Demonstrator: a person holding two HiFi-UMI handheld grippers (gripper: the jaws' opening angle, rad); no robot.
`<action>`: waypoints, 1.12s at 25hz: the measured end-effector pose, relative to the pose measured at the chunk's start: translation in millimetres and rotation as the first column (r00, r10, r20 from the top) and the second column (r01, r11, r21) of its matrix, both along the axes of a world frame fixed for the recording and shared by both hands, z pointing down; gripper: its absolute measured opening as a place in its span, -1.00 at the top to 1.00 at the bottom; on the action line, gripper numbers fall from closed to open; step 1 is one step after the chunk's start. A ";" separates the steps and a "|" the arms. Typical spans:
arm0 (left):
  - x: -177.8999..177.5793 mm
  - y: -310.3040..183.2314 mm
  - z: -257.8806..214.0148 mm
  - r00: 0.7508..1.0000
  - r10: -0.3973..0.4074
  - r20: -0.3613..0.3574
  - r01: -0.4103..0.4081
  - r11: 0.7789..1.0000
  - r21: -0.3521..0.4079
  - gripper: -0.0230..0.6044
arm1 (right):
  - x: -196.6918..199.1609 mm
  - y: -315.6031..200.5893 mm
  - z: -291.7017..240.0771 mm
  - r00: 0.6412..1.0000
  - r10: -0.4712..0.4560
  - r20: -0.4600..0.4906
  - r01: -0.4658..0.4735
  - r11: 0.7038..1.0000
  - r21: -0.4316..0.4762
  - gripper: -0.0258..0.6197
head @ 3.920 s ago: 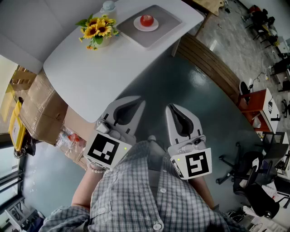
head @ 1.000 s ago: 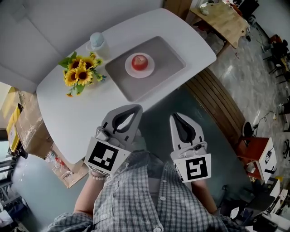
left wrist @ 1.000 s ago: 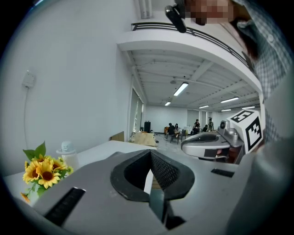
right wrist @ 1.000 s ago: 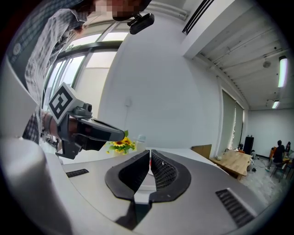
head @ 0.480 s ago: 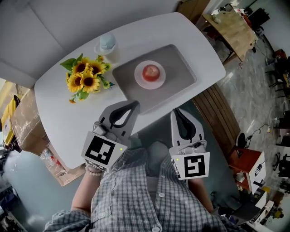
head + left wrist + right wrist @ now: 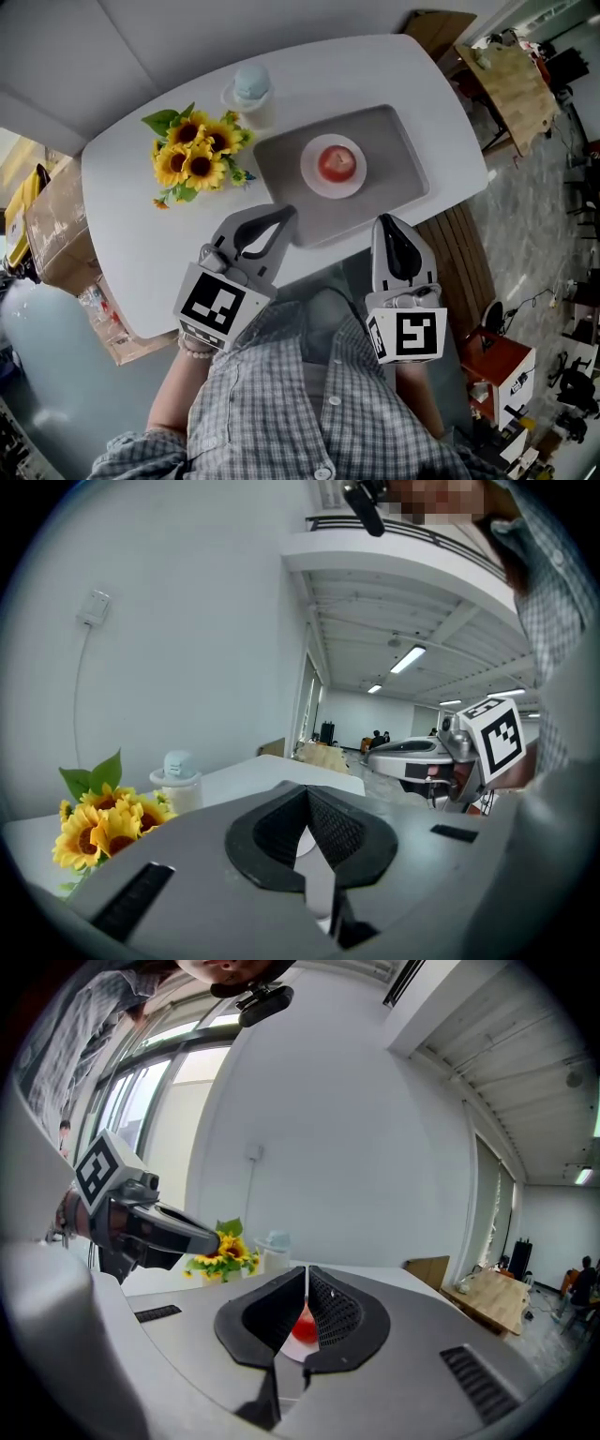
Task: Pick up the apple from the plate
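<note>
The person closes in on the white table (image 6: 131, 234) — the apple (image 6: 337, 163), farther off a second ago, now sits on its plate (image 6: 309, 174) just ahead of both grippers. Left gripper (image 6: 284, 213) and right gripper (image 6: 389, 223) stay closed and empty — the reach has yet to begin.

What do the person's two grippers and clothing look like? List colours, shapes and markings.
The left gripper and right gripper are pale grey, tapering shells with black ribbed pads. Each carries a white cube with black square markers. The person wears a grey-and-white checked button shirt and a pale bead bracelet at the left wrist.
</note>
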State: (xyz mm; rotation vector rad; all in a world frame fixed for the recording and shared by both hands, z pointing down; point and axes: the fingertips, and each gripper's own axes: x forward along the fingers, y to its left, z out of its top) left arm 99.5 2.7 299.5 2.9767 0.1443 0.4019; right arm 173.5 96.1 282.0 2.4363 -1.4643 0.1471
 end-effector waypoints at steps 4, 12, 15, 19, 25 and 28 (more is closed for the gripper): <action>12.3 -14.0 8.1 0.998 -0.051 0.038 0.051 0.999 -0.008 0.90 | 22.9 -15.8 3.8 0.999 -0.048 0.016 0.048 0.999 -0.011 0.84; 41.5 -35.2 34.5 0.976 -0.175 0.131 0.185 0.980 -0.074 0.90 | 68.6 -41.6 27.2 0.984 -0.161 0.072 0.167 0.980 -0.103 0.84; 49.5 -42.2 43.3 0.961 -0.222 0.165 0.237 0.969 -0.074 0.90 | 84.7 -49.9 39.5 0.974 -0.197 0.109 0.211 0.968 -0.135 0.84; 58.2 -51.2 61.3 0.931 -0.289 0.222 0.313 0.947 -0.078 0.90 | 105.9 -60.8 56.2 0.960 -0.242 0.143 0.266 0.947 -0.178 0.84; 63.7 -53.9 92.3 0.871 -0.380 0.310 0.425 0.900 -0.092 0.90 | 130.7 -73.1 85.9 0.930 -0.297 0.218 0.345 0.908 -0.236 0.84; 69.1 -53.1 102.6 0.847 -0.405 0.345 0.461 0.882 -0.097 0.90 | 141.8 -79.2 100.8 0.914 -0.313 0.257 0.378 0.886 -0.268 0.84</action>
